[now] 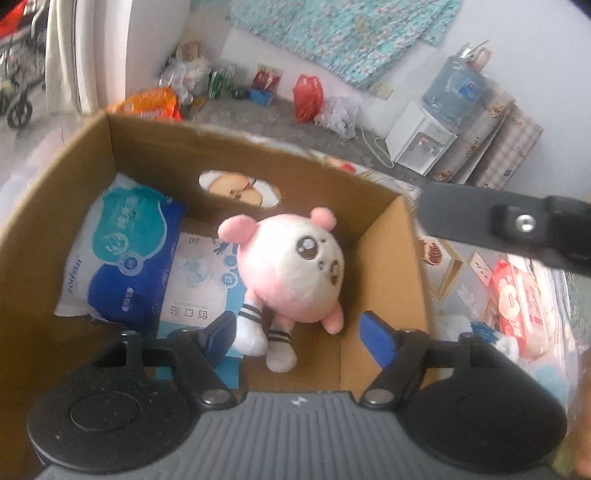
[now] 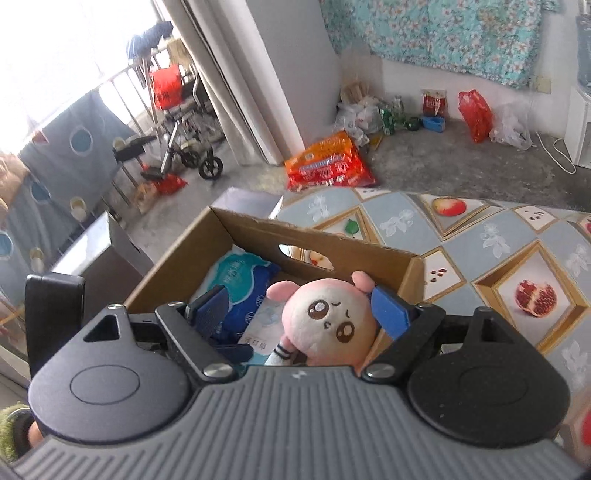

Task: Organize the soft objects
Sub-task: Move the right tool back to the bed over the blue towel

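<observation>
Fruit-print tablecloth: cardboard box holds pink plush and blue tissue pack at its 9 o'clock; red pack remains outside; left gripper and right gripper spread, empty.

plush toy legs hidden behind right gripper body in right wrist view | white pack partly under toy and blue pack, print too blurred to read | red pack soft, half behind right gripper arm

White wall hung with floral cloth, grey floor, bright window, water dispenser
</observation>
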`<control>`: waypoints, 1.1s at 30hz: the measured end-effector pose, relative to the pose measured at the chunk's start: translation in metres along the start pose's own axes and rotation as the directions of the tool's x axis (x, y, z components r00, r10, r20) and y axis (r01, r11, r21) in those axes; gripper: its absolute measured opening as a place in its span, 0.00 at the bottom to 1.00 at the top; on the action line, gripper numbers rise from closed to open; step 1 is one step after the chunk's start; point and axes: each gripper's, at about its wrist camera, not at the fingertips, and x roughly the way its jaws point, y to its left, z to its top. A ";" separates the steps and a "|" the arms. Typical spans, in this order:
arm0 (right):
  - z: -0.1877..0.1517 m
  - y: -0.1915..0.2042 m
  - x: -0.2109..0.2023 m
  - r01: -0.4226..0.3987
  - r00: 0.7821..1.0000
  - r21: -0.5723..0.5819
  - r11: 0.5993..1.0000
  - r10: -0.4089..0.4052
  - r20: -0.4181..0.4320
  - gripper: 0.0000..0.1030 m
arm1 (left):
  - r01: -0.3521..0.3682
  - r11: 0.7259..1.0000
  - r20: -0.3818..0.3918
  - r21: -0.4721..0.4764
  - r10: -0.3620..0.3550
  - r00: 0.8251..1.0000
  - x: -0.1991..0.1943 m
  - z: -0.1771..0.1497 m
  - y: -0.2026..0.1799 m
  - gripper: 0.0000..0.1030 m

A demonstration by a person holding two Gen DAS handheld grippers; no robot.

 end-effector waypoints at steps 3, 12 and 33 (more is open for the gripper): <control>-0.009 -0.009 -0.043 -0.028 0.999 0.038 0.999 0.026 0.043 0.83 | -0.011 0.999 0.056 0.041 0.009 0.998 -0.030 -0.011 -0.013 0.81; -0.078 -0.052 -0.199 0.017 0.987 0.130 0.991 -0.038 0.157 0.90 | 0.109 0.963 0.200 0.247 -0.161 0.967 -0.122 -0.064 -0.064 0.93; -0.255 -0.200 -0.284 0.247 0.945 0.391 0.887 -0.310 0.105 0.91 | 0.301 0.752 0.136 0.586 -0.458 0.878 -0.085 -0.214 -0.225 0.86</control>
